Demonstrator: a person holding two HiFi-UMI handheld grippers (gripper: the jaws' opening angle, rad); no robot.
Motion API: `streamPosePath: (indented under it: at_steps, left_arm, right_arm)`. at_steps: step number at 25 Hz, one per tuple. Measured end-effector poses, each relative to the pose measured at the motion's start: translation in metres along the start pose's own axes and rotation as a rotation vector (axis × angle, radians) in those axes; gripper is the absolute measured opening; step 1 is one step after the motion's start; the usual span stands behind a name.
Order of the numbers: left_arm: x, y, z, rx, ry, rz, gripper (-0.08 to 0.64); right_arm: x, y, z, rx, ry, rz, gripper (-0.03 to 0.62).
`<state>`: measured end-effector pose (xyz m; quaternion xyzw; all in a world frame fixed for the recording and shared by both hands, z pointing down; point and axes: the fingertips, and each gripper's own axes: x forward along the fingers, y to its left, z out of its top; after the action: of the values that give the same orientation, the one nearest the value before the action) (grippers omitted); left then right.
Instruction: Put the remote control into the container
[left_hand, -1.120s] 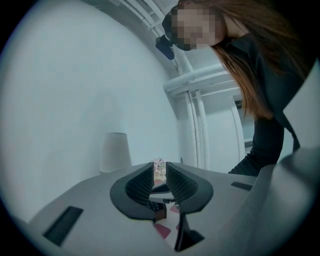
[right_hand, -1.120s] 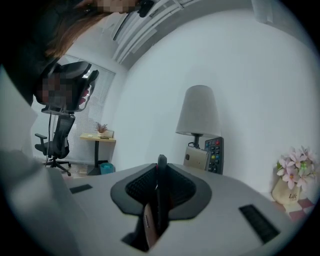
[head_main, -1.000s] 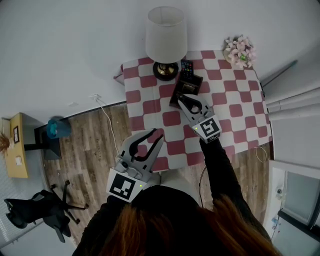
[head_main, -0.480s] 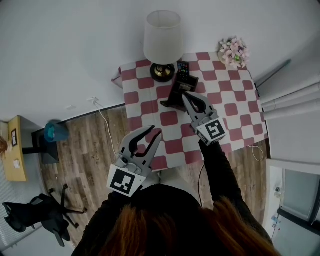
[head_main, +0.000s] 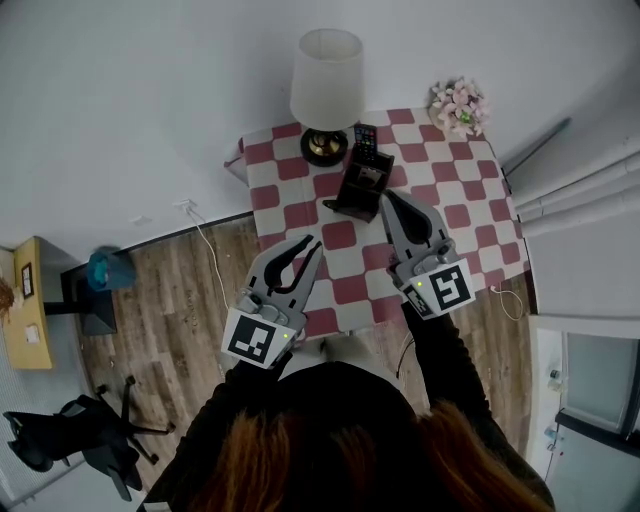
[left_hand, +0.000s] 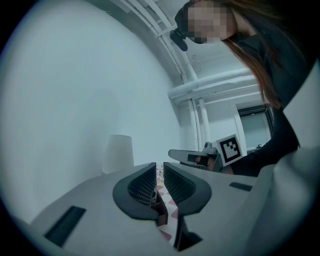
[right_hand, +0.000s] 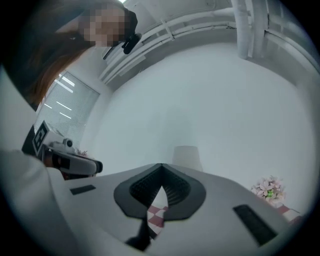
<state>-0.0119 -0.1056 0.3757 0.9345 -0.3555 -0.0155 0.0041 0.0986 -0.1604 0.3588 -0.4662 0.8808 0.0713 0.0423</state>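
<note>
The black remote control (head_main: 366, 139), with coloured buttons, shows at the far end of the black container (head_main: 360, 190) on the checked table (head_main: 470, 200), beside the lamp base. How deep it sits in the container I cannot tell. My right gripper (head_main: 389, 197) (right_hand: 161, 167) hangs just right of the container's near end, having just closed its jaws to shut on nothing. My left gripper (head_main: 307, 243) (left_hand: 159, 166) hovers over the table's front left. Its jaws have just been closing, and a narrow empty gap remains. Each gripper shows in the other's view: right gripper (left_hand: 192, 156), left gripper (right_hand: 75, 162).
A white-shaded lamp (head_main: 328, 85) (left_hand: 118, 152) (right_hand: 187, 157) stands at the table's back, with pink flowers (head_main: 455, 104) (right_hand: 270, 189) at the back right corner. On the wooden floor lie a white cable (head_main: 207, 228) and an office chair (head_main: 70, 435).
My right gripper has drawn back from the container's near end toward me, risen, and closed its jaws. The left gripper's jaws have narrowed; it has stayed in place.
</note>
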Motion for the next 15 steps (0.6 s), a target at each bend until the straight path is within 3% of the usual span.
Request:
streamPosePath:
  at_steps: [7, 15]
  left_arm:
    - [-0.003, 0.000, 0.006, -0.008, -0.032, -0.002, 0.027]
    - [-0.008, -0.013, 0.014, 0.002, -0.056, -0.038, 0.011]
  right_arm:
    - [-0.033, 0.024, 0.041, 0.035, -0.010, -0.061, 0.014]
    - [-0.067, 0.047, 0.049, 0.065, -0.006, -0.091, 0.014]
